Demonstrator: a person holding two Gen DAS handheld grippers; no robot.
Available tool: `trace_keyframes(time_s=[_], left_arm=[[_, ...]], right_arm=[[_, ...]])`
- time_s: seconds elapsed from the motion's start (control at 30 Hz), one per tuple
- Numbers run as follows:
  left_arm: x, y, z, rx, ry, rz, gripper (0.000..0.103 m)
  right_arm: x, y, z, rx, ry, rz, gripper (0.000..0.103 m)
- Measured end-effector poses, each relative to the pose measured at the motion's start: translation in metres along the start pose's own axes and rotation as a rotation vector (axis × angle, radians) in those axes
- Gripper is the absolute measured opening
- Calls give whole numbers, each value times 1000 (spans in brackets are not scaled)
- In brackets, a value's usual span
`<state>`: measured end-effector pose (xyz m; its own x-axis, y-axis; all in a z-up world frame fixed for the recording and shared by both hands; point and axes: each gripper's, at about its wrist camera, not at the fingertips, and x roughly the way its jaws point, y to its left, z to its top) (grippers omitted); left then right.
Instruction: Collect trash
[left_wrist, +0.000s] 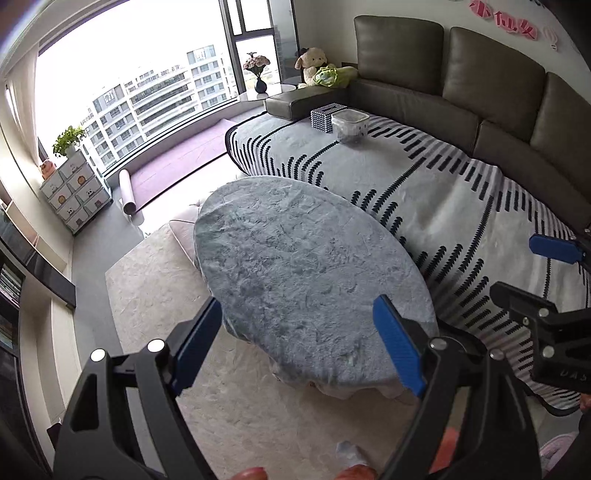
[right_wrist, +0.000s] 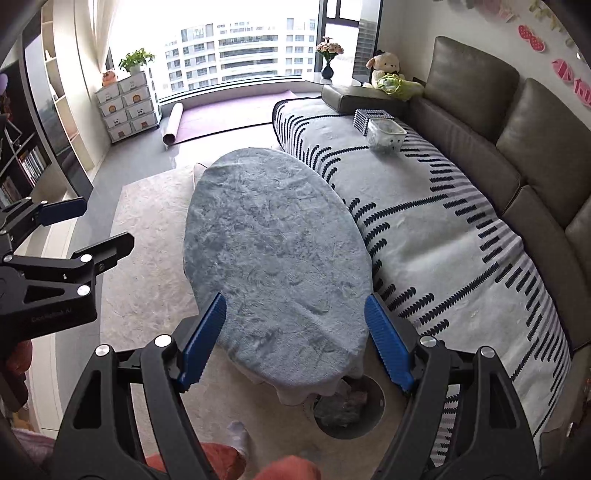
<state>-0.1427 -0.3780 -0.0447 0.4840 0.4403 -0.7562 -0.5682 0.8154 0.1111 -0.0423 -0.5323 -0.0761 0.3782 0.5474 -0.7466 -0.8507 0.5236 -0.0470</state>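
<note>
My left gripper (left_wrist: 299, 343) stands open, high over the near end of an oval table (left_wrist: 295, 258) under a grey-blue fluffy cloth; nothing lies between its blue pads. Level with it, my right gripper (right_wrist: 295, 334) is also open and holds nothing. Each gripper shows at the edge of the other's view: the right gripper (left_wrist: 517, 267) and the left gripper (right_wrist: 103, 225). In the right wrist view a round dark bin (right_wrist: 369, 424) stands on the carpet, half under the table's near end, with crumpled waste (right_wrist: 343, 404) inside. A small white thing (right_wrist: 236, 430) lies on the carpet nearby; what it is I cannot tell.
A grey-green sofa (left_wrist: 491, 85) with a striped blanket (left_wrist: 424, 184) runs along the table's right side. On the blanket sit a clear plastic tub (left_wrist: 349, 125) and a beaded box (left_wrist: 325, 114). Pale carpet (left_wrist: 155, 295) spreads left of the table. Orange-red parts of the person (right_wrist: 291, 467) show at the bottom edge.
</note>
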Motion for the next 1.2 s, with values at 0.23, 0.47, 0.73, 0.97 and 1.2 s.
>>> trace_keyframes(time_s=[0.23, 0.47, 0.73, 0.97, 1.2], left_arm=[[2, 17, 38, 23, -13, -44, 84], [15, 24, 66, 28, 16, -72, 84], [21, 46, 93, 65, 11, -158, 84], [25, 74, 108, 179, -7, -167, 85], [35, 92, 119, 214, -21, -203, 86]], right_arm=[[2, 17, 29, -37, -7, 17, 75], [9, 19, 65, -49, -25, 28, 75], [1, 26, 106, 9, -81, -68, 76], [11, 53, 128, 97, -62, -97, 77], [11, 65, 135, 137, -66, -146, 78]])
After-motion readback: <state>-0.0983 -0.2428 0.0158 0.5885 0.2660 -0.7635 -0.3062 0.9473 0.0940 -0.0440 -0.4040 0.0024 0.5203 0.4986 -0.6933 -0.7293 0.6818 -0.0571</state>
